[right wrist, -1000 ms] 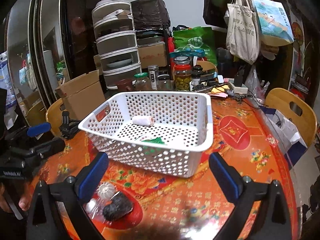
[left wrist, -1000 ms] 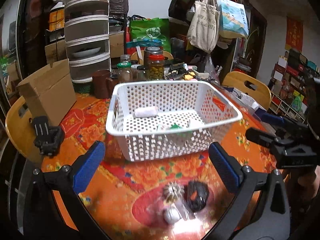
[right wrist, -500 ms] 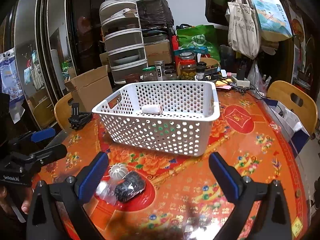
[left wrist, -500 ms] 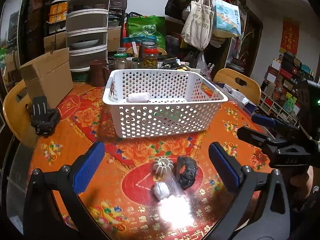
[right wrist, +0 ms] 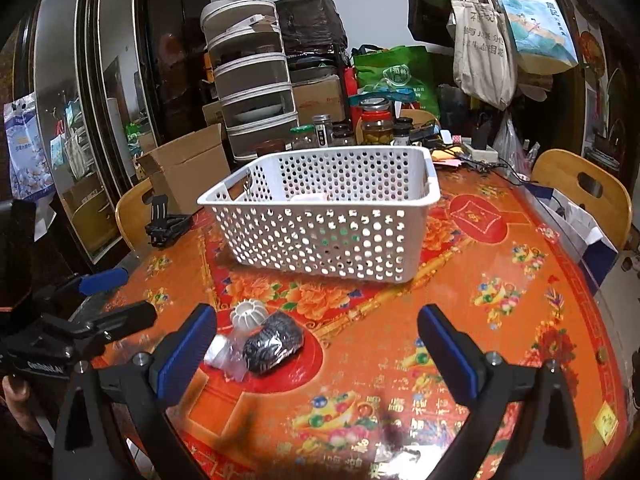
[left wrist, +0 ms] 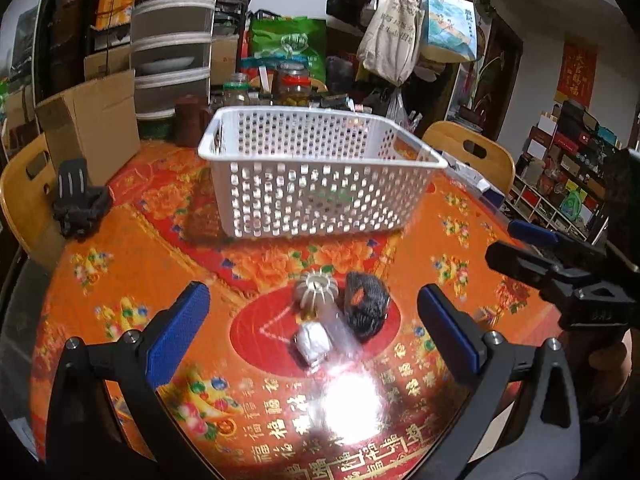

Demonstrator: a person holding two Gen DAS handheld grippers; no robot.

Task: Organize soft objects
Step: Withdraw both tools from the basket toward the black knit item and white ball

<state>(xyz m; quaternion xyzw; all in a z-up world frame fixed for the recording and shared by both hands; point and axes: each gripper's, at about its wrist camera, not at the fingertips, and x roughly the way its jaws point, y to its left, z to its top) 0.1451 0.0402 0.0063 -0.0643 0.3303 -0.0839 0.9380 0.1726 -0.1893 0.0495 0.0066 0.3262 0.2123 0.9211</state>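
Hovering wide and empty, left gripper frames 3 soft items on the table: wrapped ball, white puff, black pouch; right gripper likewise gapes; basket sits beyond

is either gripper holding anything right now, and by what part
Nothing is held. The left gripper and right gripper are both open and empty; the black scrubber and white ribbed ball lie on the table.
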